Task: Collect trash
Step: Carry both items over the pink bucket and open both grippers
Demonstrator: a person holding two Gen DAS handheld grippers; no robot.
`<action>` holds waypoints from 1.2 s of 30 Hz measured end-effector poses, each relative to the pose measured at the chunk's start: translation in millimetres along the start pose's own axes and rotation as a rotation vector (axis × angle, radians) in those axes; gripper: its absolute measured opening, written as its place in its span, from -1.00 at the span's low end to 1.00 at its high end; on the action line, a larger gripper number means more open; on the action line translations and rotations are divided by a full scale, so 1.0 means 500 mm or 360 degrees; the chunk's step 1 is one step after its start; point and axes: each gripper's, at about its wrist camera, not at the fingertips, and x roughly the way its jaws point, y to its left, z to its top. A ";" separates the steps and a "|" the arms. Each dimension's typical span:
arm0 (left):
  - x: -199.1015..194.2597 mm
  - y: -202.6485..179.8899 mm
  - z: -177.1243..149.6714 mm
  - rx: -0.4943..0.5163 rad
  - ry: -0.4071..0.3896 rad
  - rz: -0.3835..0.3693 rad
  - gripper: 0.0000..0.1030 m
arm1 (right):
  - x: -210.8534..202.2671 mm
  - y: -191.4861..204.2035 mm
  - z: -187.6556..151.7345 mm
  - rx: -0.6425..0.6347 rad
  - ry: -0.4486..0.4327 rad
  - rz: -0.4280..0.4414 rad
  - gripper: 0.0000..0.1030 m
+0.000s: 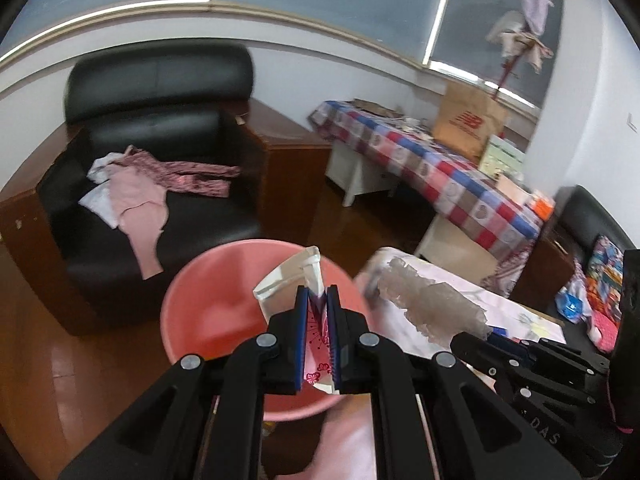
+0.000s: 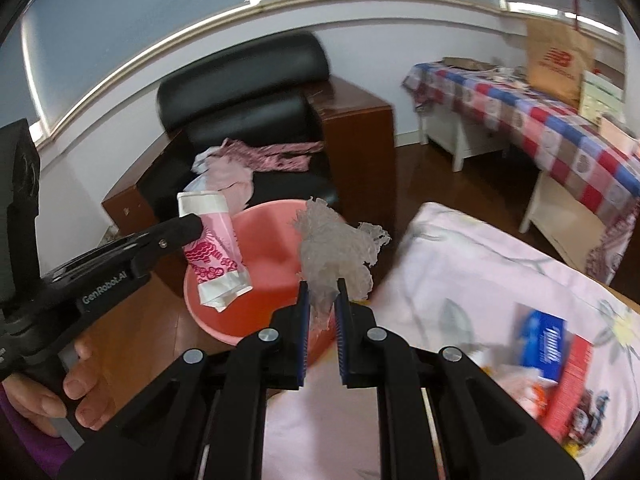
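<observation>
1. Left tongs (image 1: 319, 300) clamping narrowly on a pink-and-white wrapper (image 1: 288, 284), pads pressing its printed lower half, white top end sticking up and forward past the tips.
2. Right tongs (image 2: 322, 292) pinching almost fully closed on a crumpled clear plastic scrap (image 2: 334, 254), bulk of it fanning up and forward beyond the tips.
3. Lying just ahead of and below both tongs: a pink basin (image 1: 224, 308) on the floor, rim open upward, apparently serving as the trash bin.
4. Hanging directly over the basin's bowl, as seen from the right wrist view: the wrapper, long axis running roughly upright and leaning a little off plumb.
5. Hanging over the basin's near rim, toward its bed side: the plastic scrap, so sitting less squarely above the bowl than the wrapper.
6. Judging the left hand nearer a clean drop; right one probably needing a little more travel forward and toward the left tongs.
7. Pointing forward and steeply downward at the basin, both hands side by side, left one gripping its handle with fingers (image 2: 76, 386) wrapped underneath.
8. Waiting on the flowered bed cover behind the right tongs: a blue packet (image 2: 546, 346) and a red carton (image 2: 570, 388).
</observation>
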 end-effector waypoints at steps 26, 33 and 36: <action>0.178 0.158 -0.056 -0.0124 0.0257 0.0096 -0.83 | 0.274 0.091 -0.004 -0.0071 0.0399 0.0026 -0.76; 0.219 0.163 -0.076 -0.0120 0.0329 0.0105 -0.82 | 0.303 0.087 -0.011 -0.0079 0.0449 -0.0004 -0.76; 0.229 0.165 -0.081 -0.0119 0.0344 0.0105 -0.82 | 0.312 0.085 -0.015 -0.0078 0.0461 -0.0010 -0.76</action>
